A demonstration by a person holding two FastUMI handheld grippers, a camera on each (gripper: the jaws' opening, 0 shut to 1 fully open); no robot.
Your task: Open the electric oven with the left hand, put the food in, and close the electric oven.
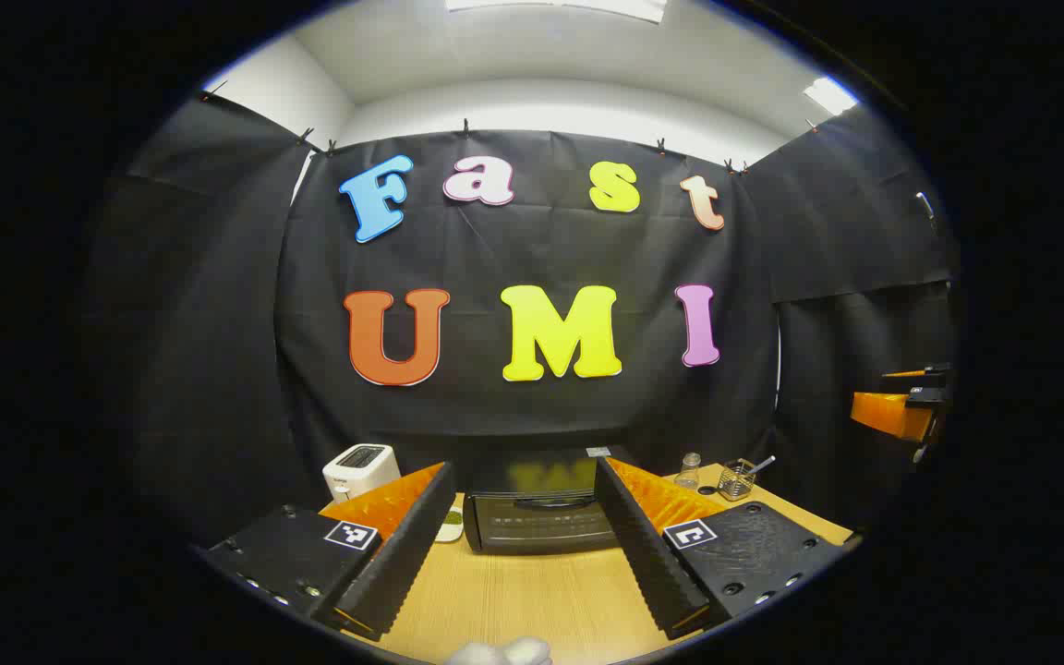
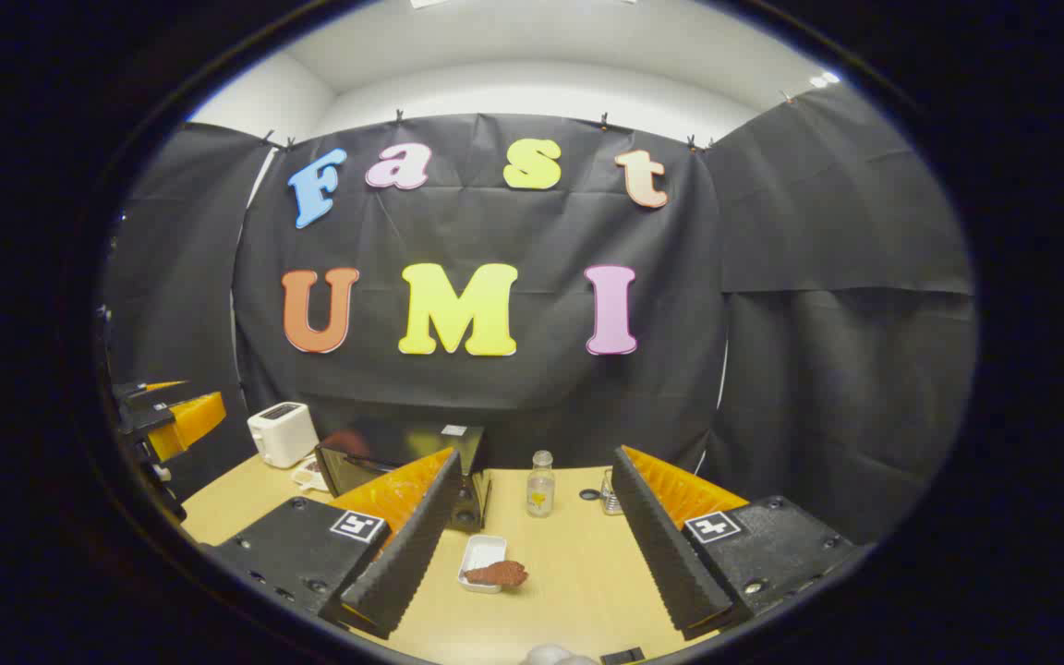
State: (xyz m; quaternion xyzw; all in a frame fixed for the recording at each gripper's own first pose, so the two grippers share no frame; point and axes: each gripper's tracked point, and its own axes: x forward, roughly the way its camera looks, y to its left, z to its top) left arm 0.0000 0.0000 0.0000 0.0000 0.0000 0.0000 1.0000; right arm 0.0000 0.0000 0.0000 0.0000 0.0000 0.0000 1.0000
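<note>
both ridged claws gape wide; boxy black oven (image 1: 539, 517) shut, reddish-brown food (image 2: 496, 574) on wood-grain table (image 2: 578, 573).

One oven (image 1: 541, 517), one toaster (image 1: 361, 469), one bottle (image 2: 540, 484).

Black cloth walls (image 1: 532, 406) enclose a light wooden surface (image 2: 578, 563); white ceiling (image 1: 550, 65) carries lit panels (image 1: 829, 94).

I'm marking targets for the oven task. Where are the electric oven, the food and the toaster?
electric oven (image 1: 541, 522), left gripper view, on its closed front door.
food (image 2: 497, 574), right gripper view, on the brown piece's top, at the small white tray.
toaster (image 2: 282, 434), right gripper view, on its white side.
</note>
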